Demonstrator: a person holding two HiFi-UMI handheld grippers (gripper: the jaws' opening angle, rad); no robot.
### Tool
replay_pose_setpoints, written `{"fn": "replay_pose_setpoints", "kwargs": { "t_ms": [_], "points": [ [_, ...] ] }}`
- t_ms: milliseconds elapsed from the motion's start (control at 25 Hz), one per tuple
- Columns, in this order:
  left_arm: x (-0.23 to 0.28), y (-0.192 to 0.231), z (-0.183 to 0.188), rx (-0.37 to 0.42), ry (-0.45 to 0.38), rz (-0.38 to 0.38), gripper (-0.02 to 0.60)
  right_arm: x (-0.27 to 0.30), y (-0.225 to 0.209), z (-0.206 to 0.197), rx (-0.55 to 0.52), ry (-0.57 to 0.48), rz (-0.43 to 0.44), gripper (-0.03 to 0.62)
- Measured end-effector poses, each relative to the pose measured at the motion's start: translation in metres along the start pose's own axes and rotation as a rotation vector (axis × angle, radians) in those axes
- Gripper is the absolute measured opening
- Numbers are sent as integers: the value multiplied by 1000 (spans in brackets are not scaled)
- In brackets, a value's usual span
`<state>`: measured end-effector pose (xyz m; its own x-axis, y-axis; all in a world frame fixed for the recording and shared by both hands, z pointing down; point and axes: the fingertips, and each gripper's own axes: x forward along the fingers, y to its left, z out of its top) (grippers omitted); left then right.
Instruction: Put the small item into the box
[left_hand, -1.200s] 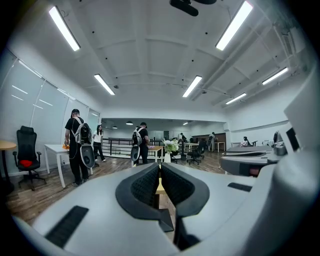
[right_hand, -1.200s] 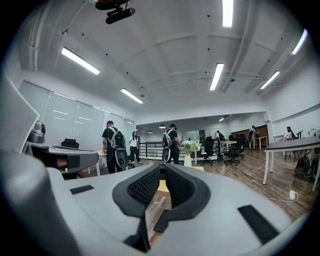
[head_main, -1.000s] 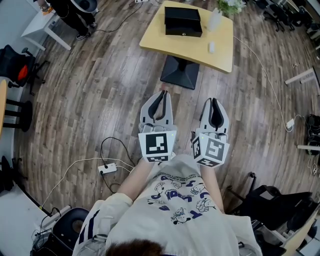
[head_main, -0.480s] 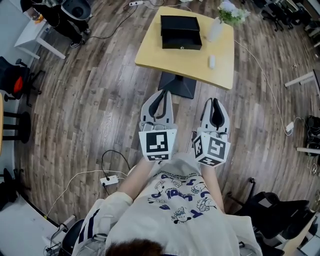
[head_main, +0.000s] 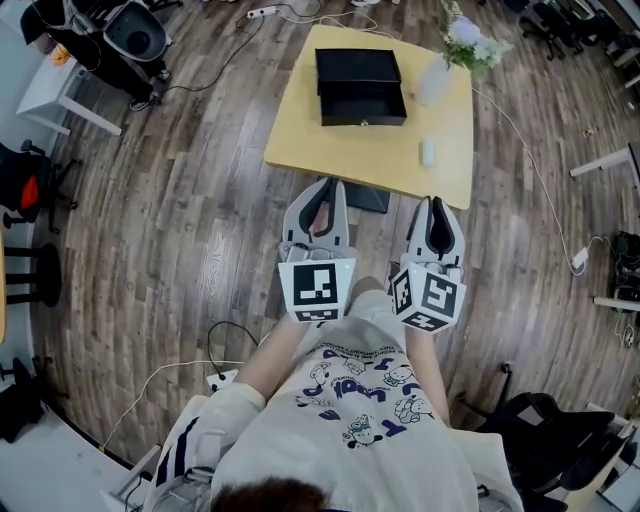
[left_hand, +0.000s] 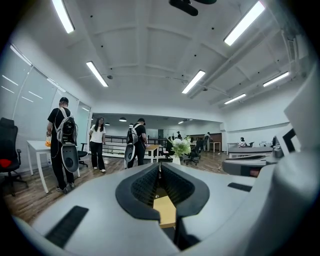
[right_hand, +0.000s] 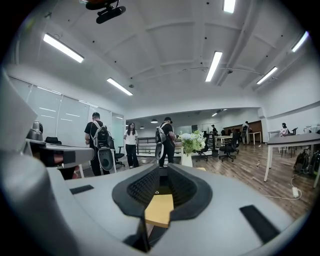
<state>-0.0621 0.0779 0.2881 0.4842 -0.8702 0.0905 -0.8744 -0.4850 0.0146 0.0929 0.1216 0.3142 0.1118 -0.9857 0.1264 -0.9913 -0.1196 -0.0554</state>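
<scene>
Item: approach to the table (head_main: 370, 150), head view. Change since a second ago: the yellow table top has drawn much nearer to you, and its near edge now lies just past your gripper tips where open floor lay between; your grippers hold the same side-by-side pose. Reading: you are closing in, the pick is not begun, and nothing is in the box yet. Left gripper (head_main: 321, 185): jaws closed tip to tip, nothing between them, only table top showing through the hollow. Right gripper (head_main: 437, 203): jaws likewise closed and empty. Small white item (head_main: 428, 152): lying on the table, toward its right edge and near side, well apart from the box. Black box (head_main: 360, 85): on the table's far half, left of centre, standing open, interior dark. Vase of flowers (head_main: 440, 72): on the table's far right corner, between the box and the right edge. Pedestal base (head_main: 372, 197): black, under the table's near edge, partly covered. Wood-plank floor (head_main: 190, 210): all round the table. Power strip (head_main: 222, 378): white, on a cable, on the floor well short of the table. Office chairs (head_main: 25, 175): far to the table's left. People (left_hand: 62, 145): standing well beyond the table, under ceiling strip lights (left_hand: 97, 74).
</scene>
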Motion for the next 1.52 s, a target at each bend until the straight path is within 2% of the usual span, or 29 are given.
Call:
{"fn": "replay_pose_setpoints", "kwargs": {
  "t_ms": [320,640,800,1040,1520],
  "points": [
    [46,13,-19,-10,69,18,25,49,-12,-14,12,60,-5,46],
    [106,7,-35,-20,128,41,25,106,-42,-28,11,132,21,48],
    [139,0,-49,-20,156,43,25,136,-57,-43,15,175,36,87],
    [174,-3,-67,-30,213,47,25,171,-71,-66,21,254,55,103],
    [222,-14,-118,-39,332,13,25,210,-105,-129,16,411,23,132]
  ]
}}
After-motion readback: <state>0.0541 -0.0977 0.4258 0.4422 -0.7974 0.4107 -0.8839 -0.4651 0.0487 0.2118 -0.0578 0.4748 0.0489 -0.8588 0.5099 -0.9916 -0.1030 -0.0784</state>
